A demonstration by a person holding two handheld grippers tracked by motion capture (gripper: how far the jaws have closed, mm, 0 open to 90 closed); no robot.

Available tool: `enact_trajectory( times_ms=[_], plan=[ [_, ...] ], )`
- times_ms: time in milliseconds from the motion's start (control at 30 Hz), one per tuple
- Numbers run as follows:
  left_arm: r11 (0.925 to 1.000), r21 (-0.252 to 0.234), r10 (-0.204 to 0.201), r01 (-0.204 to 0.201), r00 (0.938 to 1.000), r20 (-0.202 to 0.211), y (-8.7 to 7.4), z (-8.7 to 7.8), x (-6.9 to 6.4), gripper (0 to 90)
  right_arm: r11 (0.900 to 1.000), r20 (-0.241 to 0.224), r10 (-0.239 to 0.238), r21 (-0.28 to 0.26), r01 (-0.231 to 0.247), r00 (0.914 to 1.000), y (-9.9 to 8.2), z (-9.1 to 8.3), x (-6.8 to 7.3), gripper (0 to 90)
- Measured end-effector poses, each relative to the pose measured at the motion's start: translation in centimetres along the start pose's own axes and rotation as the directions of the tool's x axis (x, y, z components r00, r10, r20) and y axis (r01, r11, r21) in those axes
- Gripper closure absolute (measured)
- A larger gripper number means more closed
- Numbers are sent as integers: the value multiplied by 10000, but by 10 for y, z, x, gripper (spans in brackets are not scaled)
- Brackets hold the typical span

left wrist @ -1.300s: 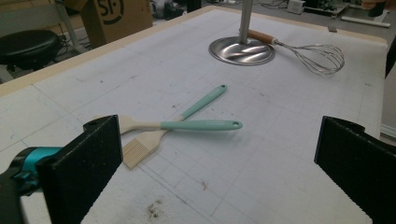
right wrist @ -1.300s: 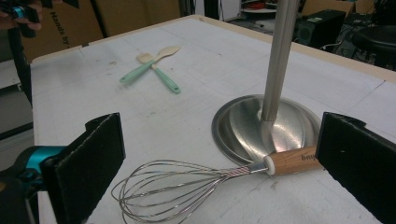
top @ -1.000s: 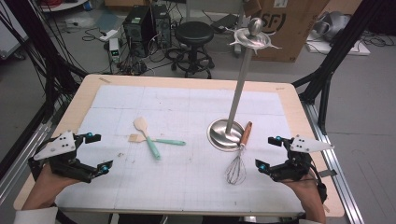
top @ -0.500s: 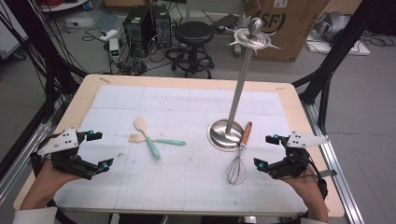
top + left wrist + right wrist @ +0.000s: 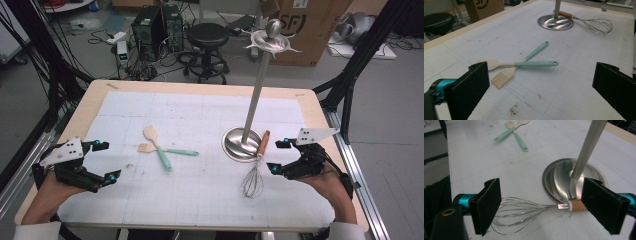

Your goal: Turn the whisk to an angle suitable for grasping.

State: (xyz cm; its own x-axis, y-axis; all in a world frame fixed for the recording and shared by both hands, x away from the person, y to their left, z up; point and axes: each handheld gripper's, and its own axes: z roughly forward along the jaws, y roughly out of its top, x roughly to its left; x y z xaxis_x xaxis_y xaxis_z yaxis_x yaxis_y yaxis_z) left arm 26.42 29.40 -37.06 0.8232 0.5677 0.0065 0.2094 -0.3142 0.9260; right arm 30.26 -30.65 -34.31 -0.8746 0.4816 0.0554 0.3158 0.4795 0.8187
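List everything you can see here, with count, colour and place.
whisk: 1, steel wires with a wooden handle, right of centre; handle end rests on the stand's base
stand: 1, silver pole on a round base, right of centre, hooks at top
spatula: 1, cream head with a teal handle, left of centre
brush: 1, cream bristles with a teal handle, crossing the spatula
mat: 1, white with a grid, covering the table
table: 1, light wood
stool: 1, black, behind the table
box: 1, brown cardboard, back right
left gripper: 1, black, near left, open
right gripper: 1, black, at the whisk, open, jaws just closing either side of it
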Motion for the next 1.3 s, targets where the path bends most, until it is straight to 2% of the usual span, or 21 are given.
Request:
enact_trajectory(
  times_ms=[67,133,200,433,700,800,867,967,1067,1300],
  plan=[
    [10000,-8,18,-18,10000,-28,0,0,0,16,9996,-21,-115,267,115,9999,4,1,-1,177],
    [10000,0,16,-16,10000,1,0,0,0,17,9977,-114,-368,573,374,9993,8,4,-2,246],
    [10000,12,47,-47,10000,22,0,0,0,17,9941,-189,-535,936,550,9984,12,8,-2,272],
    [10000,49,10,-10,10000,13,0,0,0,17,9781,-419,-1118,1717,1173,9929,17,25,0,525],
    [9999,152,-5,6,10000,-16,-2,3,1,17,9620,-586,-753,2585,880,9954,15,46,-6,748],
    [9998,173,-21,21,10000,0,-3,4,1,17,9518,-498,-1059,2839,1158,9931,15,52,-7,865],
    [9998,197,-34,34,10000,-17,-3,4,1,17,9496,-545,-935,2953,1055,9941,14,57,-9,897],
    [9998,186,-60,61,10000,-38,-4,4,1,17,9417,-632,-843,3213,1003,9944,13,64,-9,898],
    [9997,227,-42,43,10000,-15,-4,4,1,16,9295,-604,-951,3519,1104,9936,12,73,-9,899],
    [9996,267,-45,45,10000,6,-4,5,0,17,9158,-541,-969,3862,1103,9938,9,88,-13,899]
  ],
)
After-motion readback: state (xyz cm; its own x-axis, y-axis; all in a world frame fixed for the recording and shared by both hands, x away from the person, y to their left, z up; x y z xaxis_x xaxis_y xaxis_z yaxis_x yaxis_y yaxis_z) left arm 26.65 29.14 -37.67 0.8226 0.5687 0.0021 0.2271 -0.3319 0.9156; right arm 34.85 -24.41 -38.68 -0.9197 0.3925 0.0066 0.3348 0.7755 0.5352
